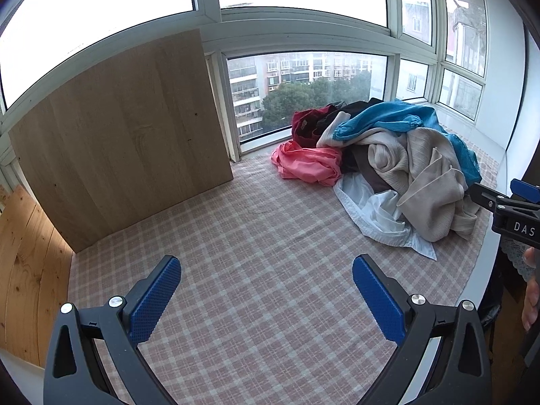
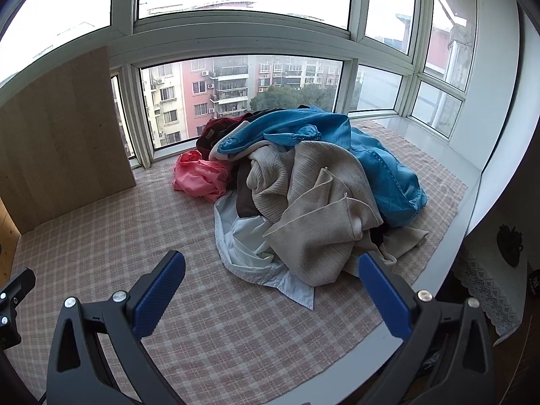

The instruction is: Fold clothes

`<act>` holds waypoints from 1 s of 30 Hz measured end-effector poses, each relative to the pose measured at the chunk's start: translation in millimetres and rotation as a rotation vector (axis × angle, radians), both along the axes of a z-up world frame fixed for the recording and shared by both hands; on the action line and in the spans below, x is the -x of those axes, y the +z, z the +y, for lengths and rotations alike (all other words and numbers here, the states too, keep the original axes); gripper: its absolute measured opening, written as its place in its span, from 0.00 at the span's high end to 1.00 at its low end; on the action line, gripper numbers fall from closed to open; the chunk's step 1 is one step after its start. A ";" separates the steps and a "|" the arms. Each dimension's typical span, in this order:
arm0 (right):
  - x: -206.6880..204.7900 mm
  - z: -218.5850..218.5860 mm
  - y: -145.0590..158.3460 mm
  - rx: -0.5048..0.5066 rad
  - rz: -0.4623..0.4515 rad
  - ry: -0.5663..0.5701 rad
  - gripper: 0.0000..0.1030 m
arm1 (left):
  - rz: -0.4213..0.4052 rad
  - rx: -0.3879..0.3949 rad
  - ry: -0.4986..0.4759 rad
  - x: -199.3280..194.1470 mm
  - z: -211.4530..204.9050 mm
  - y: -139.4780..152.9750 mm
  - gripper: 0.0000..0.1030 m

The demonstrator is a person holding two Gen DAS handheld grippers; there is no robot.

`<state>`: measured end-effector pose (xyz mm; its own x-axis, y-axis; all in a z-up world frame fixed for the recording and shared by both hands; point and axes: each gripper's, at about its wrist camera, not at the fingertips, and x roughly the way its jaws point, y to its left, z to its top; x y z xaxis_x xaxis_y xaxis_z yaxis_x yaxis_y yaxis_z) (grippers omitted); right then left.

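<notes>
Both grippers, left gripper (image 1: pixel 266 295) and right gripper (image 2: pixel 271 290), hover spread and empty before the clothes pile (image 2: pixel 303 182) on the checked cloth (image 2: pixel 135 222); picking one garment likely comes next.

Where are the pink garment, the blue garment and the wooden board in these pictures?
pink garment (image 2: pixel 199 179), right wrist view, on its crumpled middle.
blue garment (image 2: pixel 303 125), right wrist view, on its upper fold atop the pile.
wooden board (image 1: pixel 125 135), left wrist view, on its flat face.
</notes>
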<state>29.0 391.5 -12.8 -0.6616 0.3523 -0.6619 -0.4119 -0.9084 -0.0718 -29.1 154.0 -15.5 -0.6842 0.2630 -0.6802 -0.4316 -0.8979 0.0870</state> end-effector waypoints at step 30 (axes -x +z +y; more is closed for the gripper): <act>135.4 184.5 -52.1 0.057 -0.030 0.342 0.22 | -0.019 0.104 0.287 0.9 73.3 -11.9 0.01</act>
